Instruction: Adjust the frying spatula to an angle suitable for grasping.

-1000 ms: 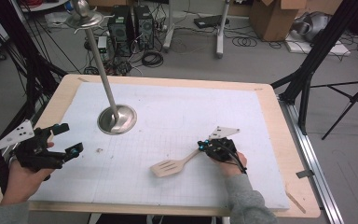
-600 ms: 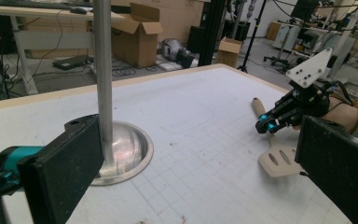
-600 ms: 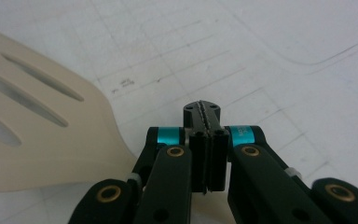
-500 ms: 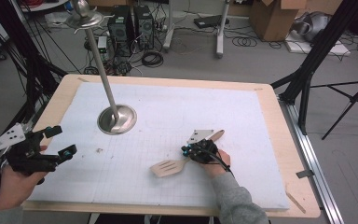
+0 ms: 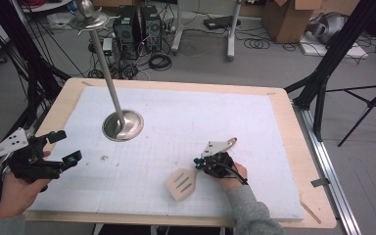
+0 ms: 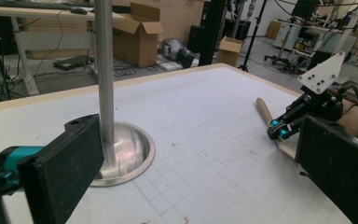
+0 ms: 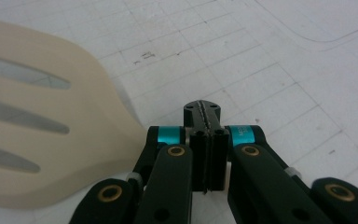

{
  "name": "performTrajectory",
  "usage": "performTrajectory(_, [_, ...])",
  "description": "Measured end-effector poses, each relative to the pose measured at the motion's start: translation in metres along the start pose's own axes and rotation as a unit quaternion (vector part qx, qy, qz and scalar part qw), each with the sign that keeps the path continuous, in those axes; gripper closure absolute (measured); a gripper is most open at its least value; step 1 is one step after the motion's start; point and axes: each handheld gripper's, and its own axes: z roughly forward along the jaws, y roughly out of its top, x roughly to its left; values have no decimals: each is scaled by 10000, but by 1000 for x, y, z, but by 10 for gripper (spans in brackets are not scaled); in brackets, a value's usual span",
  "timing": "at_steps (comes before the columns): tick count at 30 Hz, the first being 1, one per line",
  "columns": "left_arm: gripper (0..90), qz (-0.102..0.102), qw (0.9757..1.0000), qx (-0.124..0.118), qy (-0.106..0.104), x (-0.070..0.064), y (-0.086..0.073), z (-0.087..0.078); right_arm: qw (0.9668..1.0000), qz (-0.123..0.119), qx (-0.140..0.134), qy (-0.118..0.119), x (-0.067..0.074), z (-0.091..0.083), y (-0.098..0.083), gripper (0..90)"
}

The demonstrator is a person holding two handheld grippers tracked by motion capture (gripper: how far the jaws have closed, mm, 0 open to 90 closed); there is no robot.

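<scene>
Gripping the handle of the pale wooden slotted spatula (image 5: 182,183), my right gripper (image 5: 199,164) has its jaws pressed together; in the right gripper view the pads (image 7: 206,149) meet with no gap, the wood passing under them, so I read it as a pinch low on the handle near the blade neck. The blade lies flat on the white gridded mat (image 5: 186,117) at the near right, and the handle runs up and away under the gripper, its rounded end showing beyond the grey plate.

Handling notes, as judgement:
- The spatula looks light and stiff; it should not flex under a firm pinch.
- The smooth wood may slip or pivot between narrow pads, since the broad blade sits off to one side of the grip.
- A hold near the neck keeps the blade steady; a hold at the far end would let it swing.
- The three slots thin the blade, so I would avoid clamping there.

My left gripper (image 5: 61,147) hovers at the near left edge with its jaws spread wide and nothing between them. The polished steel stand with a round domed base (image 5: 123,126) rises between the two grippers, well apart from the spatula.
</scene>
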Motion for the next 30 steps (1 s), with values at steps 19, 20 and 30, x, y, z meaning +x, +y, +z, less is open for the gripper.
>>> performTrajectory(19, [17, -56, 10000, -22, 33, 1, 0, -1, 9997, -97, 83, 206, 9, -27, -22, 900])
performTrajectory(20, [17, -46, 10000, -6, 30, 1, 0, -1, 9997, -109, 88, 215, 10, -29, -23, 900])
performTrajectory(30, [18, -17, 9999, -18, 107, 0, 1, 0, 9994, -23, 36, 355, 10, -40, -35, 900])
